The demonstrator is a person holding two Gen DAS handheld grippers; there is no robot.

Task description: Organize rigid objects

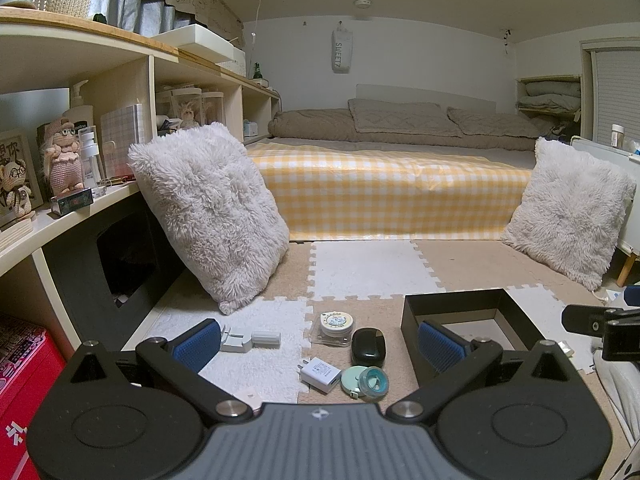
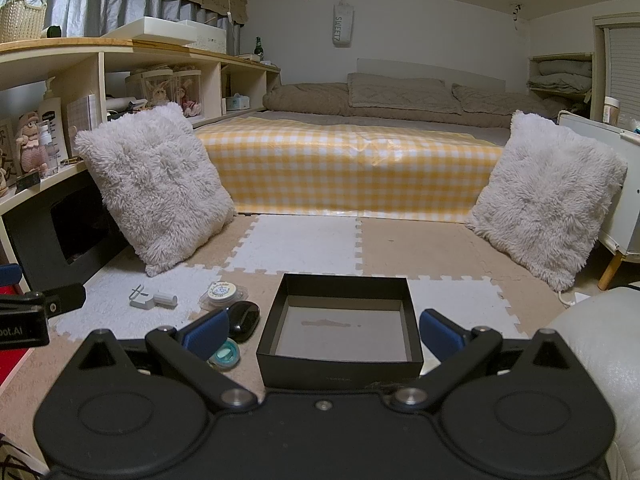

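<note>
Hovering both tools low over the floor mat [image 1: 360, 268], I have nothing in hand yet. My left tool [image 1: 320, 344] is spread wide with bare blue pads, and it frames the scatter of small things, which looks to me like a line-up for the first pick.

Going left to right in the left wrist view: a white clip-like gadget [image 1: 236, 342] lies end to end with a short white cylinder [image 1: 266, 338] on the pale tile. Next comes a round tin in a clear case [image 1: 336, 326], and just in front of it a glossy black pebble-shaped case [image 1: 368, 347]. Nearer to me sit a white USB charger [image 1: 320, 374] and a mint tape measure [image 1: 354, 380] with a teal tape roll [image 1: 374, 379] resting against or partly on it. These are loose and close together, so I judge each needs a careful single pick.

To their right stands the black box [image 1: 416, 312], open-topped. In the right wrist view its grey floor shows only a faint smudge; I see nothing inside the black box [image 2: 400, 308]. My right tool [image 2: 324, 328] is also wide open and empty, straddling the box's near wall, perhaps to steady it or to wait there.
</note>
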